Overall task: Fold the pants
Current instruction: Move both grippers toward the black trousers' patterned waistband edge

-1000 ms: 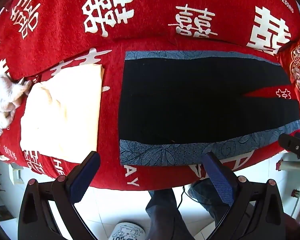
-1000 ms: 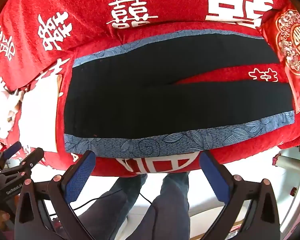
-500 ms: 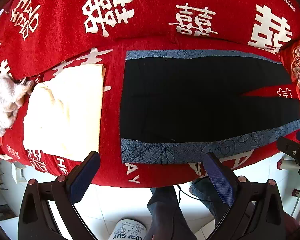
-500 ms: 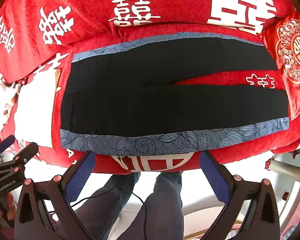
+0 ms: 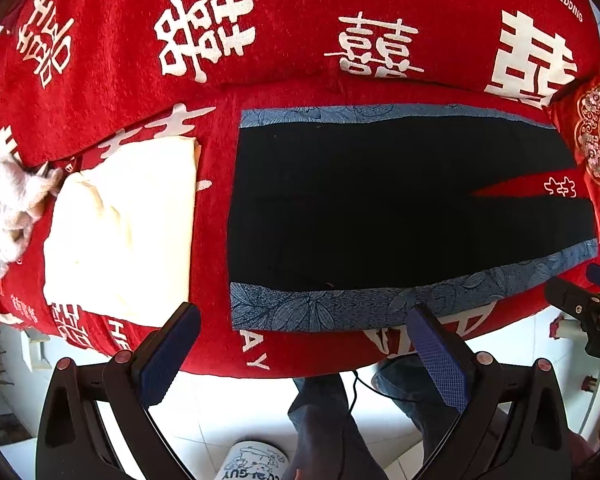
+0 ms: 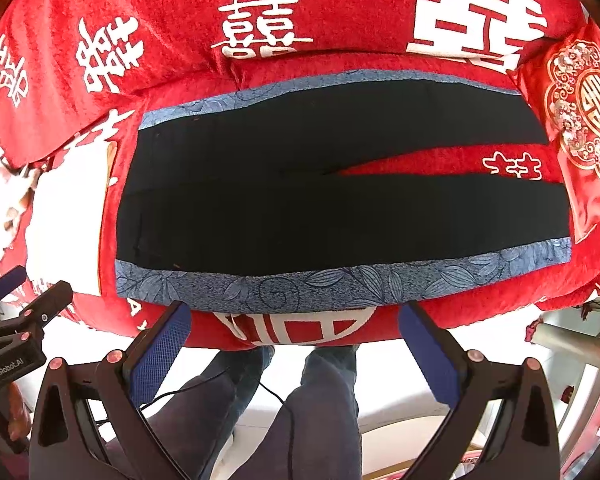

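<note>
Black pants [image 5: 380, 204] with blue floral side stripes lie flat on the red sofa seat, waist to the left, legs split at the right; they also show in the right wrist view [image 6: 320, 208]. My left gripper [image 5: 300, 324] is open and empty, in front of the seat's front edge near the waist end of the near stripe. My right gripper [image 6: 296, 320] is open and empty, in front of the seat edge below the middle of the near stripe. Each gripper shows at the edge of the other's view.
A folded cream garment [image 5: 124, 224] lies left of the pants, with a crumpled white cloth [image 5: 4, 208] beyond it. A red embroidered cushion [image 6: 584, 120] stands at the right end. The person's legs [image 6: 300, 408] and white tiled floor are below the seat edge.
Both grippers have drawn back slightly from the sofa; the pants and seat edge sit a little higher in both views. The pants have not moved.
</note>
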Action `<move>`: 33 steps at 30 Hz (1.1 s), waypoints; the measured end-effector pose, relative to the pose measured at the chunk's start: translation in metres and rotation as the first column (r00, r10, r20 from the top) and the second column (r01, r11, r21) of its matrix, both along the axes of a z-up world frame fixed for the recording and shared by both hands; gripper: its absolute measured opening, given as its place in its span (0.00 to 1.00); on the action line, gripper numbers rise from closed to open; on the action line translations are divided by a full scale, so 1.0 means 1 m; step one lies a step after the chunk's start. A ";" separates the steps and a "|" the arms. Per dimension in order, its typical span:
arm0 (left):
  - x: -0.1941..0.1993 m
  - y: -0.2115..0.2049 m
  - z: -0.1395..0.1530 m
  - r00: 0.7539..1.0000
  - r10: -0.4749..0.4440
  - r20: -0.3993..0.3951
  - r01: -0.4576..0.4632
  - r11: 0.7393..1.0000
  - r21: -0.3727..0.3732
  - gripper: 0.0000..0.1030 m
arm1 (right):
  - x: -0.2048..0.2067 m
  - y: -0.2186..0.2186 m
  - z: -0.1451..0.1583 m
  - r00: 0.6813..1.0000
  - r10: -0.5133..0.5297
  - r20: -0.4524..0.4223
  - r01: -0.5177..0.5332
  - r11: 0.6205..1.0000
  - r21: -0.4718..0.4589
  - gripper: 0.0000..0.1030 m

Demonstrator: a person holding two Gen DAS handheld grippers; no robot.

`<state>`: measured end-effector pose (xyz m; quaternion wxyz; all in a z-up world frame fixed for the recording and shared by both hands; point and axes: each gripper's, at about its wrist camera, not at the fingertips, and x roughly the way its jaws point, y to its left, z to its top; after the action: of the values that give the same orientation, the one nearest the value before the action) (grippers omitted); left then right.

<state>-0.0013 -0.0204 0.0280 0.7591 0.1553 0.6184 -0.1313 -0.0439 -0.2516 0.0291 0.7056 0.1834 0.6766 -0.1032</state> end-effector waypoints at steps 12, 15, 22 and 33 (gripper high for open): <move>-0.007 -0.008 0.006 1.000 0.010 0.025 -0.011 1.000 0.026 1.00 | -0.003 -0.010 0.000 1.000 0.012 0.008 -0.012 1.000 0.013 1.00; -0.009 -0.012 0.008 0.999 0.018 0.032 -0.019 0.999 0.039 1.00 | -0.002 -0.012 0.001 1.000 0.023 0.012 -0.024 1.000 0.019 1.00; -0.020 -0.021 0.014 0.998 0.048 0.046 -0.050 0.997 0.061 1.00 | -0.007 -0.024 -0.001 0.999 0.041 0.017 -0.042 0.998 0.045 1.00; -0.054 -0.033 0.017 0.994 0.097 0.046 -0.101 0.990 0.100 1.00 | -0.022 -0.046 -0.005 0.996 0.085 0.011 -0.085 0.993 0.077 1.00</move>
<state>-0.0556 -0.0532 0.0448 0.7682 0.1658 0.6156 -0.0583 -0.0661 -0.2977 0.0242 0.7042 0.1822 0.6846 -0.0460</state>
